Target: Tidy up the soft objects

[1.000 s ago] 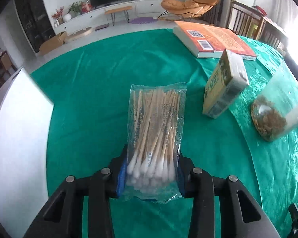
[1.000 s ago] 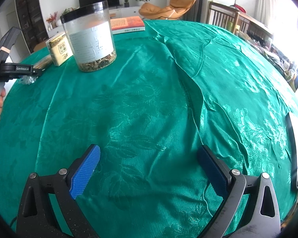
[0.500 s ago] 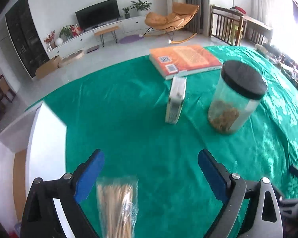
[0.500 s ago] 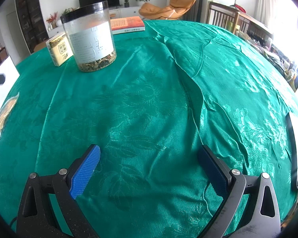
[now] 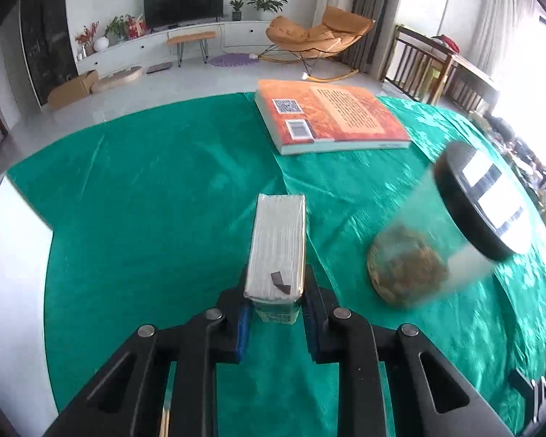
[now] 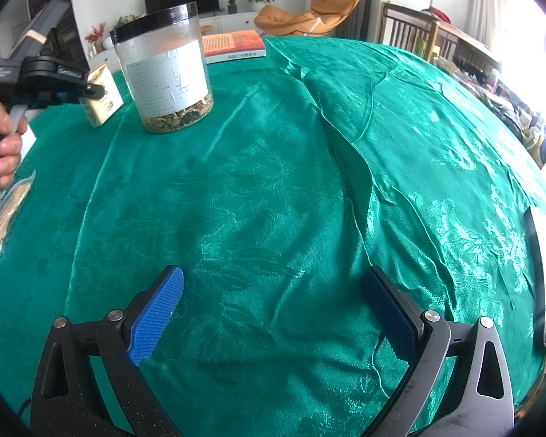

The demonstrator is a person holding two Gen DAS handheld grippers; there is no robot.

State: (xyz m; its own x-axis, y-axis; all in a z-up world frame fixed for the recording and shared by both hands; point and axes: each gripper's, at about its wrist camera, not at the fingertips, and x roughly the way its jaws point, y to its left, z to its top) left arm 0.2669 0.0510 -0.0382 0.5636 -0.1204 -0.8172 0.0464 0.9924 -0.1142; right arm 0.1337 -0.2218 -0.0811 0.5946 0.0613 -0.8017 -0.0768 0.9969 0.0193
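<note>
My left gripper [image 5: 276,291] is shut on a small pale pack [image 5: 276,247] with a plastic-wrapped top, standing on the green cloth. The same pack [image 6: 103,96] and the left gripper [image 6: 87,91] show at the far left of the right wrist view. A clear bag of cotton swabs [image 6: 3,218] lies at the table's left edge. My right gripper [image 6: 273,306] is open and empty above the green cloth.
A clear jar with a black lid [image 5: 451,233] and dried bits inside stands right of the pack; it also shows in the right wrist view [image 6: 167,69]. An orange book [image 5: 331,118] lies at the far side. The green tablecloth [image 6: 273,182] is wrinkled. A white surface [image 5: 11,273] borders the left.
My left gripper let go of the cotton swab bag, left it at the table's left edge, moved to the pale pack and shut on it. The right gripper has not moved.
</note>
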